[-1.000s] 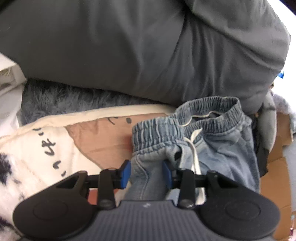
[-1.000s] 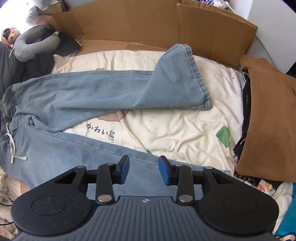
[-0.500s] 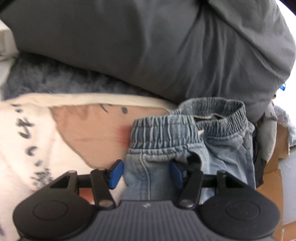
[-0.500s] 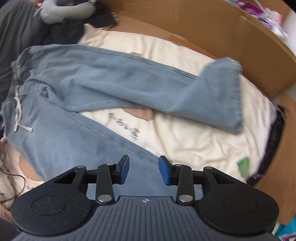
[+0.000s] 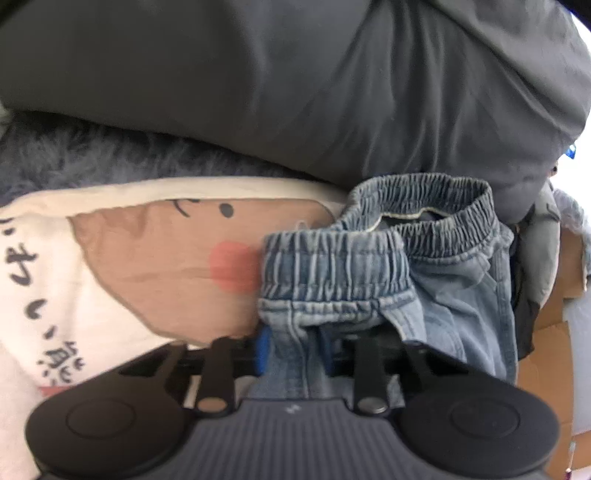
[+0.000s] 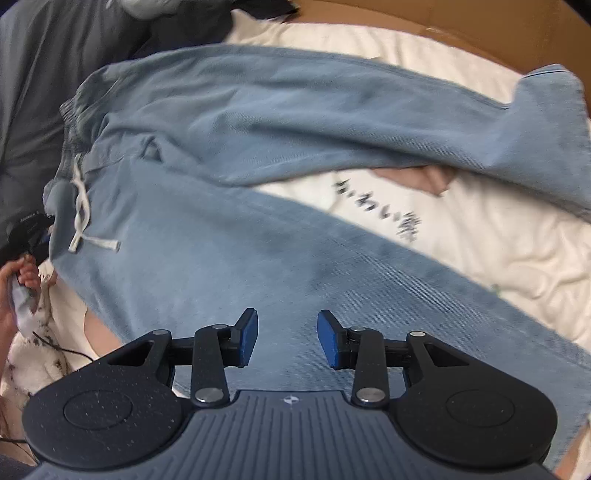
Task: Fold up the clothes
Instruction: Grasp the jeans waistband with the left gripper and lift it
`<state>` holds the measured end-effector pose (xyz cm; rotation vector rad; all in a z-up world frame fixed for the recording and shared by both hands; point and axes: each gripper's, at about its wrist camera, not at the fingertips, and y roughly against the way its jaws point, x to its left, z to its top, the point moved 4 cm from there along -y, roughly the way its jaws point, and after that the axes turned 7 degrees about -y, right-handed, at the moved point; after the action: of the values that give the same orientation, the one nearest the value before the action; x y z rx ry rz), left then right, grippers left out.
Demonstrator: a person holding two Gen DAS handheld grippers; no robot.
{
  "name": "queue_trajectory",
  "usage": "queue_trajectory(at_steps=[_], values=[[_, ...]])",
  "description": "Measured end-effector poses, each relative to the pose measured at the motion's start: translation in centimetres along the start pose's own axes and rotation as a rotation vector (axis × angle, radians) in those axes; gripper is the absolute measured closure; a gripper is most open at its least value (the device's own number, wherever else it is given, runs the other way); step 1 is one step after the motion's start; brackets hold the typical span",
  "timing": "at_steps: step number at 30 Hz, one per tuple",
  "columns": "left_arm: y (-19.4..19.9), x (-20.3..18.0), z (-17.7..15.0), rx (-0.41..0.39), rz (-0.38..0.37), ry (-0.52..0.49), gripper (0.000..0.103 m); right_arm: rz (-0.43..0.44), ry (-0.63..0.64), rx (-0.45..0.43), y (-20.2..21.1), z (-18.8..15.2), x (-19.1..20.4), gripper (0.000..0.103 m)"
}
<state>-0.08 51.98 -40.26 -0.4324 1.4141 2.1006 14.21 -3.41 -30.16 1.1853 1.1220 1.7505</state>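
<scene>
The left gripper [image 5: 293,345] has just been closing, and a bunched fold of the light blue jeans [image 5: 454,295] just below the elastic waistband [image 5: 332,266] sits pinched between its jaws; the denim covers most of both blue pads, so only a sliver of the left-hand one shows. Ahead of that gripper the waistband gapes open, its far rim pushed against a large dark grey cushion [image 5: 295,81] that fills the top of the view and hides whatever lies behind. To the gripper's left the cream bedspread [image 5: 44,280] with a bear print and dark lettering lies bare; a grey-blue fluffy blanket [image 5: 74,155] edges it beyond. To the right the jeans run out against cardboard [image 5: 546,354], cut off by the frame. In the right wrist view the picture is smeared by motion. The right gripper [image 6: 287,341] hangs with its jaws apart and nothing between them, over the near trouser leg [image 6: 258,266], whose lower end passes out of sight under the gripper body. The far leg [image 6: 332,110] stretches ahead and to the right, its hem near a cardboard wall [image 6: 424,11]. A white drawstring [image 6: 83,206] lies ahead to the left, and at the far left edge a hand [image 6: 14,280] is only partly seen. Open bedspread shows between the two legs, ahead and right.
</scene>
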Motion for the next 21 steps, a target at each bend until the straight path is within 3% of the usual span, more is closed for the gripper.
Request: queue_trajectory(at_steps=[5, 9, 17, 21], values=[[3.2, 0.7, 1.2, -0.026, 0.012, 0.022, 0.086, 0.050, 0.112, 0.012, -2.3, -0.4, 3.8, 0.060], [5.4, 0.8, 2.0, -0.042, 0.037, 0.000, 0.087, 0.086, 0.215, 0.009, -4.4, 1.2, 6.5, 0.060], [5.8, 1.9, 2.1, -0.045, 0.182, -0.035, 0.089, 0.198, 0.473, -0.061, -10.2, 10.5, 13.3, 0.060], [6.2, 2.2, 2.5, -0.049, 0.259, -0.056, 0.097, 0.265, 0.543, -0.123, -12.5, 15.5, 16.4, 0.060]])
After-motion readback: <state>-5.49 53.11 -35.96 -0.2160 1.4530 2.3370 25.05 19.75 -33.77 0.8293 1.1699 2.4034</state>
